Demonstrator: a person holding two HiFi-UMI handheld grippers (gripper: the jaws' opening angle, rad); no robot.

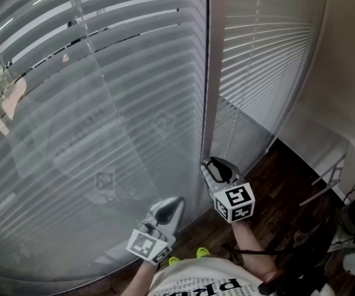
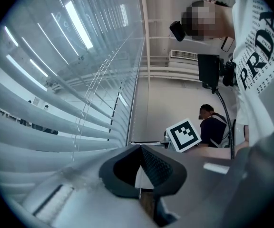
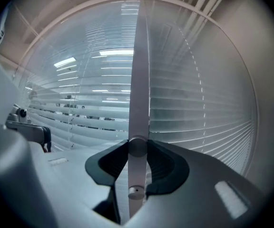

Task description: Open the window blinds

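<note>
White blinds [image 1: 103, 103] across the whole window, slats [image 2: 27, 122] tilted nearly closed, thin strips of light between. Down the middle, a pale wand [image 3: 138, 70] hanging upright in front of the blinds. At its lower end, right gripper [image 1: 217, 165] held about level, jaws fairly wide yet closed around the wand, pads seemingly pressing either side of a round knob [image 3: 137, 146]; true contact hard to confirm through the curved lens. Lower and to the left, left gripper [image 1: 168, 207] near the slats, jaws together, holding nothing.

Possible trouble from here: a loose grip while rolling the wand, letting it slip through the pads and leaving the slats shut. Pulling downward during the twist, straining the wand's top hook. Drifting the idle left gripper into the blinds, bending a slat.
</note>
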